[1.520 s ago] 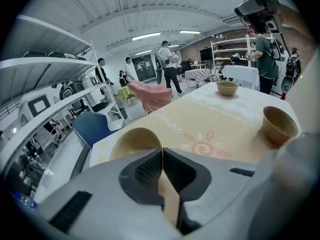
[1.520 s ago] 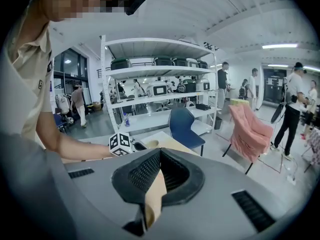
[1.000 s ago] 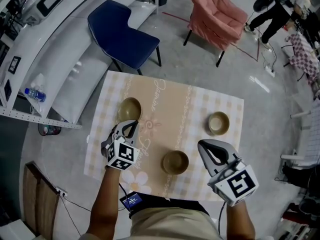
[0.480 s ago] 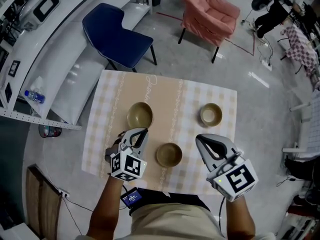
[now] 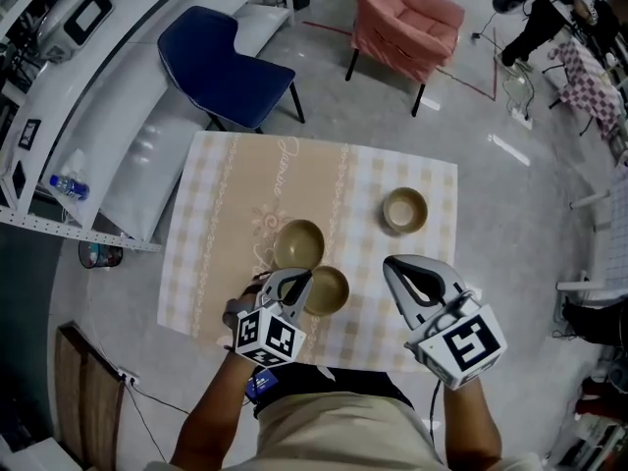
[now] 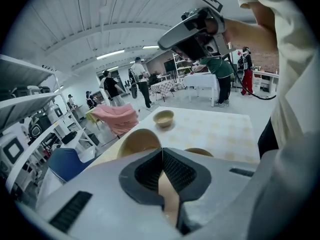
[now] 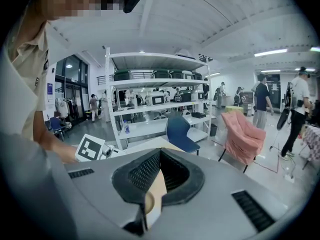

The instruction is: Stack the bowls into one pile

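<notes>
Past the far bowl [image 5: 404,210], blue chair [image 5: 228,65], armchair [image 5: 397,18].

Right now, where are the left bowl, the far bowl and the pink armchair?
left bowl [image 5: 297,242]: head view, on its inner bottom.
far bowl [image 5: 404,210]: head view, on its inside.
pink armchair [image 5: 397,23]: head view, on its cushion.
</notes>
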`<action>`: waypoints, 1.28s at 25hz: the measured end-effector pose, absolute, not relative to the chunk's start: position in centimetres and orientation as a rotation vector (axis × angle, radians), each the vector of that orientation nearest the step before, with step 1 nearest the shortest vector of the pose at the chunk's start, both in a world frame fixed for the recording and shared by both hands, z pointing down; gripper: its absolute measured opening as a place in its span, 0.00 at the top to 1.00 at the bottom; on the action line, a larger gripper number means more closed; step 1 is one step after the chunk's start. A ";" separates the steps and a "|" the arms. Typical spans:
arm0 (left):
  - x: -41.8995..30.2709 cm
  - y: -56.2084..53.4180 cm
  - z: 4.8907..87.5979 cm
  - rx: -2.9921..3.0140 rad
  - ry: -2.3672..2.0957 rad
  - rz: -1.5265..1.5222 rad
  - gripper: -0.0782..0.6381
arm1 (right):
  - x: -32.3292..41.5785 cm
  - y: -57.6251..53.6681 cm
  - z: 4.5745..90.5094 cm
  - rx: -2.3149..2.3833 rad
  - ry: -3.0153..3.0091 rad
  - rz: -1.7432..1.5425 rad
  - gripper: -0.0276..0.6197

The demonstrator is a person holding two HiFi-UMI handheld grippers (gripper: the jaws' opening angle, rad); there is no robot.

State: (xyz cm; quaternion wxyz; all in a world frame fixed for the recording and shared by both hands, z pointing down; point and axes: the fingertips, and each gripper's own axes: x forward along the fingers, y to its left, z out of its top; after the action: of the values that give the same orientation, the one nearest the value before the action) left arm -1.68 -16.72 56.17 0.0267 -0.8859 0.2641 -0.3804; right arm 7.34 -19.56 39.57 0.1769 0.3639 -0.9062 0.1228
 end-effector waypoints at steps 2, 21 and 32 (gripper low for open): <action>-0.9 -15.7 56.7 -2.754 0.789 -1.188 0.88 | 7.7 -19.2 39.5 1.034 -2.565 0.348 0.95; 3.0 -10.9 60.3 -2.838 0.664 -1.247 0.88 | 10.0 -16.9 41.5 1.033 -2.548 0.402 0.95; 3.1 -8.7 63.4 -2.866 0.631 -1.335 0.88 | 10.9 -15.9 42.9 1.029 -2.533 0.435 0.95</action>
State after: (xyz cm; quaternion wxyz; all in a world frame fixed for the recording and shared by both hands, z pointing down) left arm 3.13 -8.65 63.36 -0.0412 -0.8882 0.1956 -0.4136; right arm 10.92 -15.92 42.87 0.1854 0.3654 -0.8990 0.1545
